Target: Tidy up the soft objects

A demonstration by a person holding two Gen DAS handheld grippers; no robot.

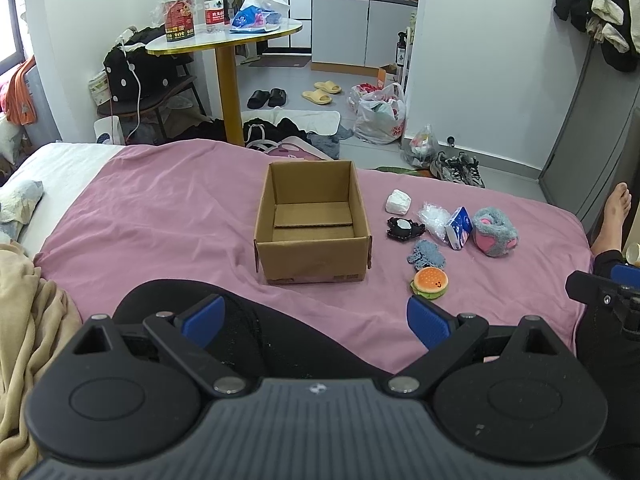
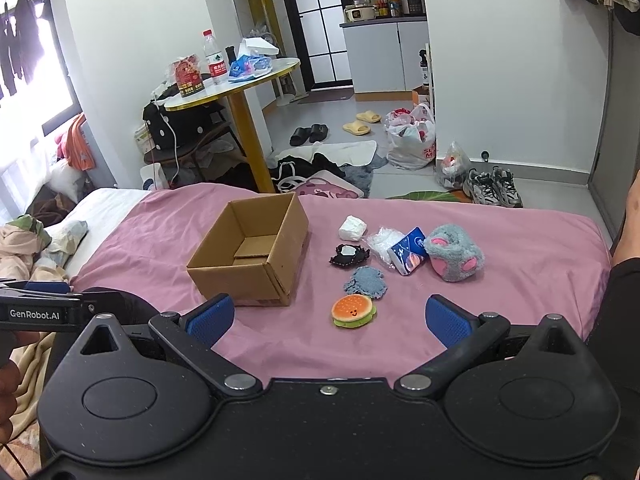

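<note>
We hold both grippers low over a pink sheet (image 1: 160, 208) on a bed, and neither has anything in it. The left gripper (image 1: 316, 320) has its blue fingers (image 1: 204, 318) spread wide apart above a dark-clothed knee (image 1: 224, 320). The right gripper (image 2: 330, 320) is spread just as wide, with the burger toy (image 2: 353, 311) lying on the sheet between its fingertips and a little beyond them. A cardboard box (image 1: 313, 222) stands open-topped on the sheet, with nothing inside but its own bottom flaps. The soft things all lie to the right of the box, apart from it: a white wad (image 1: 398, 201) farthest back, a black piece (image 1: 405, 229) with a white patch in front of it, and a clear crinkled bag (image 1: 434, 218) just beside a blue tissue pack (image 1: 459, 227). The tissue pack touches a grey plush paw (image 1: 495, 232) with pink pads. A blue-grey knitted scrap (image 1: 427, 255) sits between the black piece and the burger toy, nearly touching the burger's far edge. From the right wrist view the left gripper's edge shows at the far left, marked GenRobot.AI. A bare foot (image 1: 614, 208) rests at the sheet's right edge.
</note>
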